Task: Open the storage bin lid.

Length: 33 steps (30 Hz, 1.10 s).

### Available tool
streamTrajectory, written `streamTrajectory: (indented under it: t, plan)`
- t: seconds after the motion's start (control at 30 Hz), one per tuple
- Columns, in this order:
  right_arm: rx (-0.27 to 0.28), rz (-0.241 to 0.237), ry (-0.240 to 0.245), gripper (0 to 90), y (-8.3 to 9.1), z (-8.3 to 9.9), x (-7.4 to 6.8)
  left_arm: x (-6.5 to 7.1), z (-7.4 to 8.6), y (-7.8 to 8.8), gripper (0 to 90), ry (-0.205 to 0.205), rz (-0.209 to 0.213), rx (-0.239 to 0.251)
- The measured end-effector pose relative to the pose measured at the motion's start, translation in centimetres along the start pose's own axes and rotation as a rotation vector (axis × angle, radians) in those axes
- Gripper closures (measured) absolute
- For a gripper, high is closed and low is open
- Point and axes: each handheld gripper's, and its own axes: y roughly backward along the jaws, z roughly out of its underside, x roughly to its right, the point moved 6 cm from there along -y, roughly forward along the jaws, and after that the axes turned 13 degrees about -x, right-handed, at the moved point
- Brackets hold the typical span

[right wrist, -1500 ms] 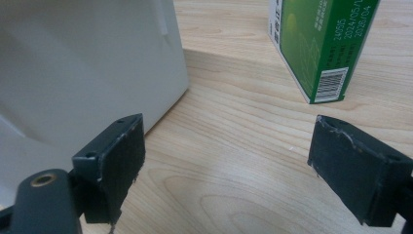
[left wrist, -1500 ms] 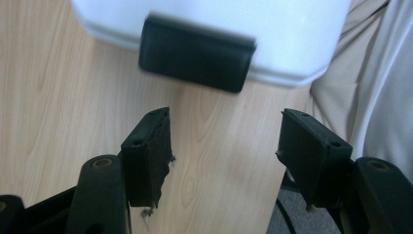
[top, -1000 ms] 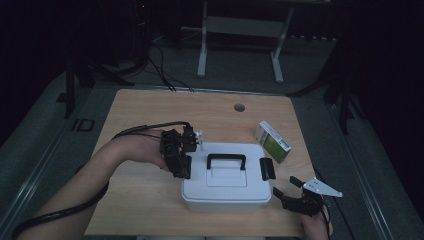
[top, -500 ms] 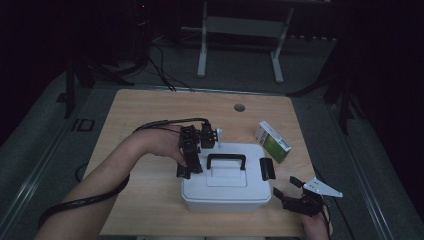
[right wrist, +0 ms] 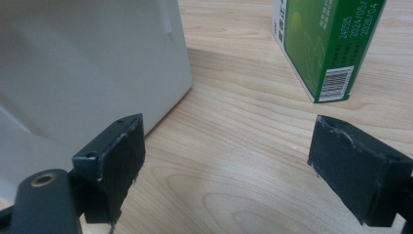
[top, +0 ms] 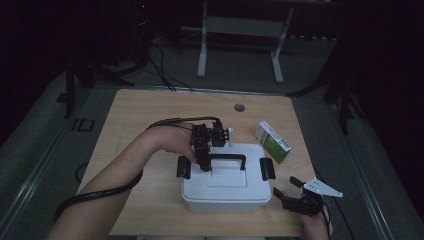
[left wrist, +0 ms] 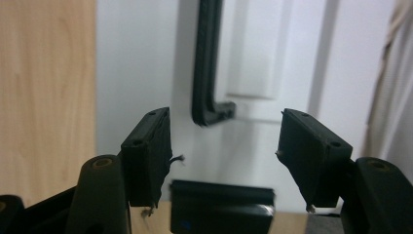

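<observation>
At the near right corner of the table (top: 130, 107), the right tongs (top: 294, 192) rest in the person's hand, their jaws spread wide with nothing between them. The right gripper view fills in what the high view leaves vague: bare wood grain lies between the two black pads (right wrist: 117, 161), the white box's side wall rises at the left, and the green carton (right wrist: 328, 44) stands beyond with a barcode and printed dates on its end.

Just in from the near edge, at the middle of the table, sits the white storage box (top: 222, 180), lid on, with a black latch (top: 267, 168) at each end and a black handle (top: 227, 161) lying flat along the lid. The left tongs (top: 206, 165) hang over the lid's left part, pointing down at the handle's left end. The left gripper view shows what the high view cannot: the jaws stand partly open, empty, with the handle's bent corner (left wrist: 212, 109) seen between and beyond the pads, untouched, and the left latch (left wrist: 221, 207) low in the picture.

Farther back, near the right edge, the green carton (top: 272, 141) stands just beside the box's far right corner.

Compared with a second ago, the left hand has travelled from the box's far left corner in over the lid; the right tongs have kept their place.
</observation>
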Motion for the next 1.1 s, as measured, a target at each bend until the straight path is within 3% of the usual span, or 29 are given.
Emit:
streamTrajectory:
  t: [0.37, 0.7, 0.83, 1.1]
  plan:
    - [0.003, -0.007, -0.003, 13.1, 0.0, 0.0, 0.0, -0.4, -1.7, 0.3, 39.4, -0.026, -0.007, 0.015]
    - [0.003, -0.01, -0.001, 13.1, 0.0, 0.0, 0.0, -0.3, -2.8, 0.0, 59.8, -0.068, -0.012, -0.009]
    - [0.006, -0.012, -0.002, 13.1, 0.0, 0.0, 0.0, 0.1, -3.0, -0.1, 68.2, -0.08, 0.007, -0.023]
    - [0.003, -0.01, 0.001, 13.2, 0.0, 0.0, 0.0, 0.5, -3.5, -0.5, 74.8, -0.104, 0.02, -0.048]
